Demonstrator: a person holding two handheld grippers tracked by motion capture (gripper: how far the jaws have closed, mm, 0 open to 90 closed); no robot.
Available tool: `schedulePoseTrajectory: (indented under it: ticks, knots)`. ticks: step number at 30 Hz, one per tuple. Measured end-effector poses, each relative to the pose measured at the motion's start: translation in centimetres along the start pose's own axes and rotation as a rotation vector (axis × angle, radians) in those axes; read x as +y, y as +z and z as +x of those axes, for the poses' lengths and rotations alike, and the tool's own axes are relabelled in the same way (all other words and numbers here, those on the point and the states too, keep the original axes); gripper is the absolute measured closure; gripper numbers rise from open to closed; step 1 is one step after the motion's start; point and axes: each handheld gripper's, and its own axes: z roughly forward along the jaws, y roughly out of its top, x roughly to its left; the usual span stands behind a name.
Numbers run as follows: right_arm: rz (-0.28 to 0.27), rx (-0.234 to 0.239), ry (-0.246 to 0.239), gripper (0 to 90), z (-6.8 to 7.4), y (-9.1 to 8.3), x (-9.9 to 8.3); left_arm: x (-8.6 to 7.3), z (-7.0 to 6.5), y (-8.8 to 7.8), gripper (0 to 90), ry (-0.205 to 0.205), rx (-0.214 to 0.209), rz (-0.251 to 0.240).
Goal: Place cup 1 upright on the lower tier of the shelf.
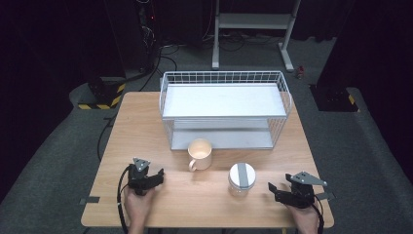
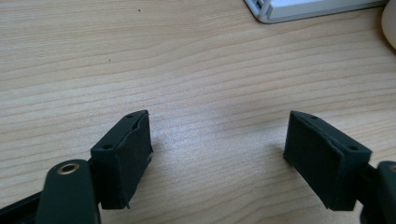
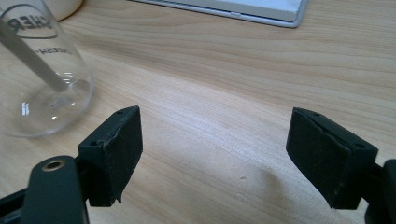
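Glass jar [image 1: 241,179]: near right of the surface [image 1: 146,122], just left of the right gripper; clear, grey lid with a white stripe.
Handling: likely light, rigid, breakable and slippery on the rounded wall (a guess from its look); the straight sides below the lid seem the safest hold.
Left gripper [image 1: 155,178]: near left, jaws apart, nothing between them, bare wood ahead.
Right gripper [image 1: 273,189]: near right, jaws apart and empty; the jar's base shows at the left of the right gripper view.
Mug [image 1: 200,154]: cream, handle towards the near left, just beyond and left of the jar, close enough to be knocked.
Wire rack [image 1: 224,109]: white, two shelves, far middle, directly behind the mug.
Obstruction: none between the right gripper and the jar.
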Motion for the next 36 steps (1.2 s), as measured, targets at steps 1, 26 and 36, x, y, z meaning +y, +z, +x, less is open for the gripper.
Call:
schedulePoseTrajectory:
  ticks: [1, 26, 36]
  knots:
    - [-0.001, 0.002, 0.002, 17.8, 0.1, -0.1, -0.1, 0.0, 0.0, 0.0, 22.9, 0.000, 0.000, 0.000]
    - [-0.020, 0.080, -0.070, 14.2, 3.4, -0.7, -1.0, 0.0, 0.0, 0.0, 22.9, -0.002, 0.000, 0.000]
    - [-0.037, 0.125, -0.090, 12.8, 4.6, -0.6, -1.0, 0.0, 0.0, 0.0, 22.9, -0.003, 0.000, 0.000]
